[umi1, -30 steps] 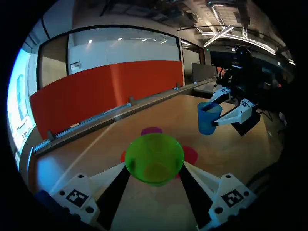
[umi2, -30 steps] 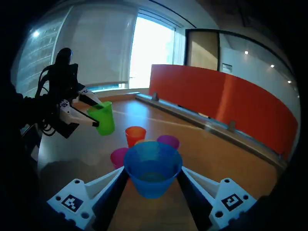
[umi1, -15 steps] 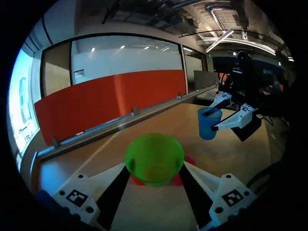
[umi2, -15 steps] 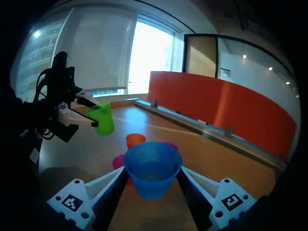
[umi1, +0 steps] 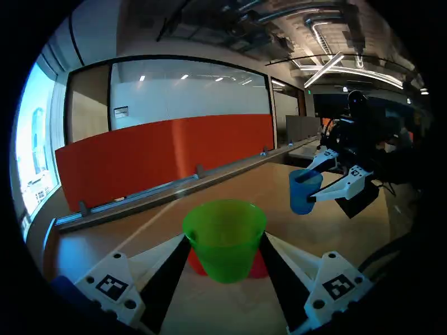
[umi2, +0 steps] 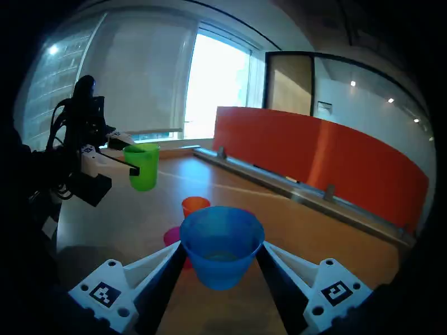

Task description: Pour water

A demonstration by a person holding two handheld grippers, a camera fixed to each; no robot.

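A translucent green cup [umi1: 224, 239] is clamped between the fingers of my left gripper [umi1: 224, 254], held upright above the wooden table [umi1: 290, 223]. My right gripper [umi2: 222, 262] is shut on a blue cup [umi2: 222, 245] with a little water at its bottom. In the left gripper view the blue cup [umi1: 303, 191] hangs to the right, held by the right gripper [umi1: 327, 177]. In the right gripper view the green cup [umi2: 142, 166] hangs at the left in the left gripper [umi2: 120, 153]. The two cups are apart.
An orange cup [umi2: 195, 205] and a pink cup [umi2: 174, 237] stand on the table below the blue cup; red cups [umi1: 257, 268] peek from behind the green one. An orange partition [umi1: 167, 151] runs along the table's far edge. A person's dark sleeve [umi2: 28, 167] is at the left.
Both grippers have risen with their cups. The green cup has gone from tilted to upright and level, and the cups on the table now sit lower behind the held ones.
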